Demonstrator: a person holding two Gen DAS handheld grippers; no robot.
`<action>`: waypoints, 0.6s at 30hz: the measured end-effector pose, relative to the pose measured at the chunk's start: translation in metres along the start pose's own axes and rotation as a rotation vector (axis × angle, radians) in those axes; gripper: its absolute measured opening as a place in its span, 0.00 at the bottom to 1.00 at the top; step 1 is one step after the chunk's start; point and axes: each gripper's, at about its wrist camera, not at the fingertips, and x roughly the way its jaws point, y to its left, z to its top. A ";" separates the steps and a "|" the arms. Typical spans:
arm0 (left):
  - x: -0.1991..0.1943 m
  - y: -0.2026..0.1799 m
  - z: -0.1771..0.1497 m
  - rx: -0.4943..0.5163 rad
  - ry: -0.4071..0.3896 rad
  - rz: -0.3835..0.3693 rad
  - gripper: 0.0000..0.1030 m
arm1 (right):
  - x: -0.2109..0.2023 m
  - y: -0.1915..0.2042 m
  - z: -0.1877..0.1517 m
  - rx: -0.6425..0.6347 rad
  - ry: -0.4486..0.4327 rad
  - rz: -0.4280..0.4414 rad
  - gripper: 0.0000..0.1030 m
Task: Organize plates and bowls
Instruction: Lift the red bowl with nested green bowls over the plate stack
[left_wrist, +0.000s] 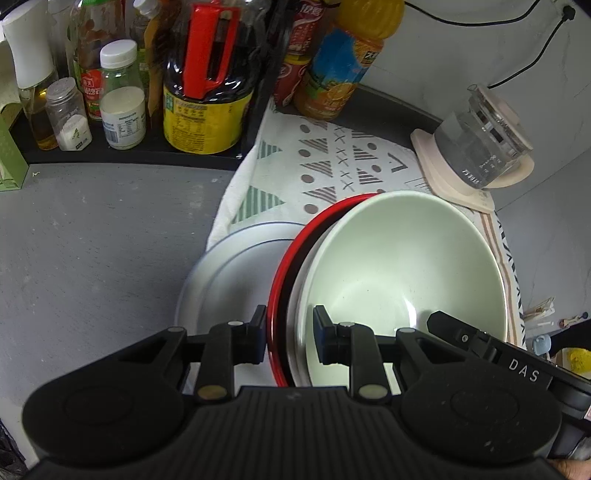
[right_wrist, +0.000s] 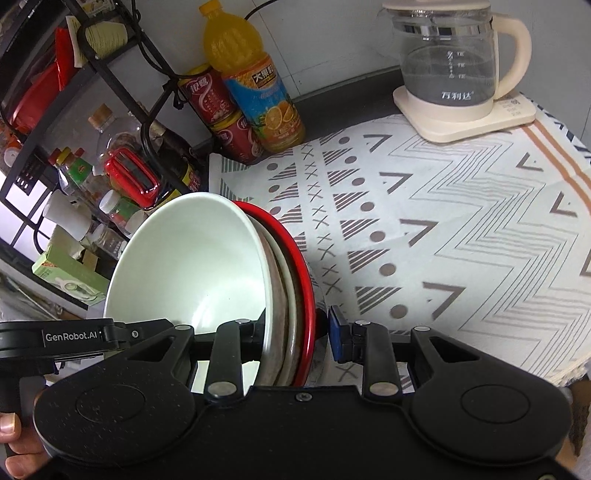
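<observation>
A stack of nested dishes is held between both grippers: a pale green bowl (left_wrist: 402, 266) on top, a white dish under it and a red plate (left_wrist: 288, 254) at the bottom. My left gripper (left_wrist: 290, 334) is shut on the stack's rim, one finger outside the red plate, one inside the bowl. My right gripper (right_wrist: 297, 334) is shut on the opposite rim of the same stack, where the green bowl (right_wrist: 192, 258) and red plate (right_wrist: 301, 266) show. A grey-white plate (left_wrist: 229, 273) lies under the stack, at the cloth's edge.
A patterned cloth (right_wrist: 443, 229) covers the counter. A glass kettle (right_wrist: 450, 62) on its cream base stands at the back right. An orange juice bottle (right_wrist: 255, 85) and red cans (right_wrist: 210, 99) stand at the back. A rack of bottles and jars (left_wrist: 122, 96) is on the left. Grey countertop (left_wrist: 92, 240) lies left of the cloth.
</observation>
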 end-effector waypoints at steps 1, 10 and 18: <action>0.001 0.003 0.001 0.004 0.005 0.001 0.23 | 0.002 0.002 -0.002 0.004 0.001 -0.003 0.27; 0.014 0.025 0.006 0.026 0.042 -0.006 0.23 | 0.022 0.018 -0.016 0.051 0.013 -0.028 0.27; 0.024 0.033 0.011 0.030 0.064 -0.002 0.23 | 0.036 0.022 -0.022 0.092 0.030 -0.042 0.27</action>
